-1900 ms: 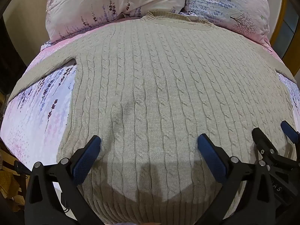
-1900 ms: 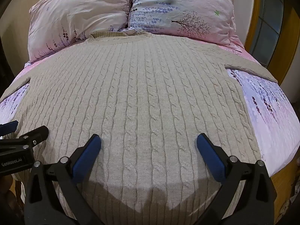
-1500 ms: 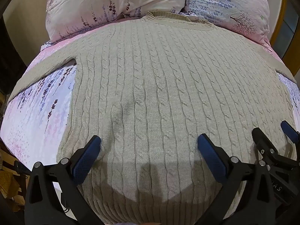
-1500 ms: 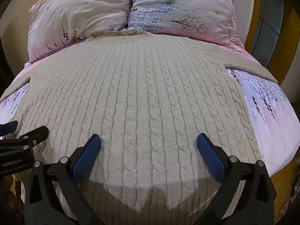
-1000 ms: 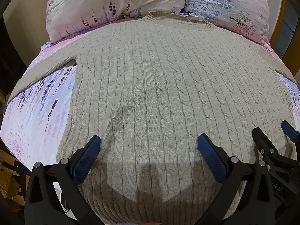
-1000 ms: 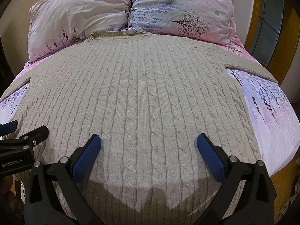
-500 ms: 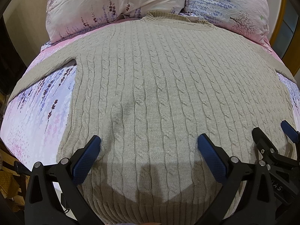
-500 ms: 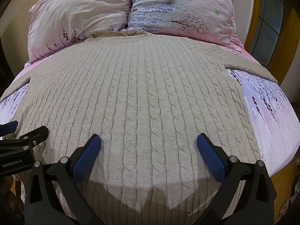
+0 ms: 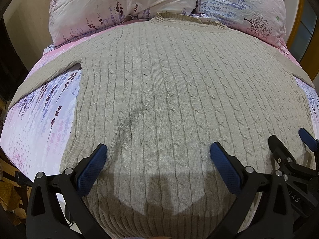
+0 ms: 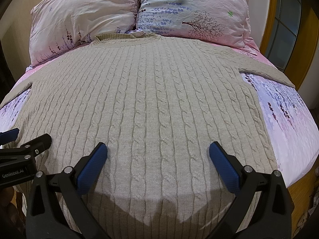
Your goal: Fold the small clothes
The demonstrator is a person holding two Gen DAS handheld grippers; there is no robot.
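Note:
A beige cable-knit sweater (image 9: 169, 91) lies flat and spread out on the bed, collar toward the pillows, sleeves out to both sides; it also fills the right wrist view (image 10: 155, 103). My left gripper (image 9: 157, 159) is open and empty, hovering over the sweater's lower left part. My right gripper (image 10: 157, 157) is open and empty over the lower right part. Each gripper shows at the edge of the other's view: the right one (image 9: 289, 149) and the left one (image 10: 26, 139).
Two floral pink pillows (image 10: 83, 20) (image 10: 191, 10) lie at the head of the bed. The floral sheet (image 9: 39, 115) shows beside the sweater on both sides. A wooden door frame (image 10: 271, 20) stands at the right.

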